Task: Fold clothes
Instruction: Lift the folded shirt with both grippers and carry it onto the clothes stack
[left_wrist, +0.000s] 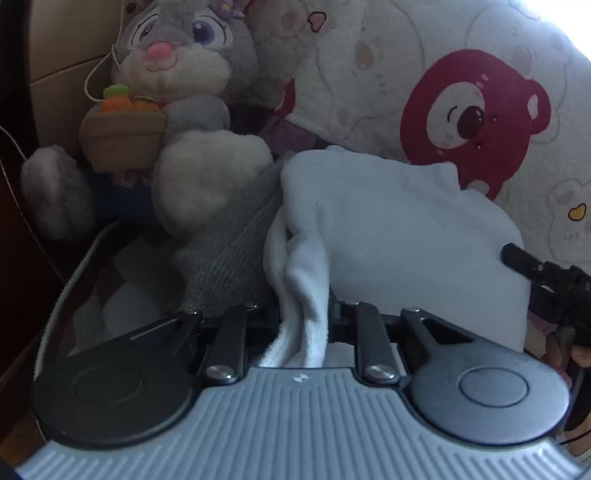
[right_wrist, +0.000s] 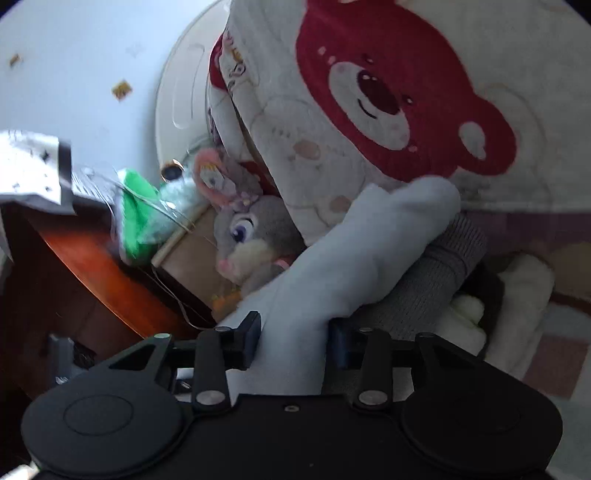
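White cloth hangs bunched and creased over a grey knit. Left gripper pinches its gathered edge; right gripper straddles a fold, jaws loosened, whether pressing unclear.

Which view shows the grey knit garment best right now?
The left wrist view: the grey knit garment lies broad and sharp between the plush rabbit and the white garment. The right wrist view shows only a bunched, blurred part beneath that white cloth.
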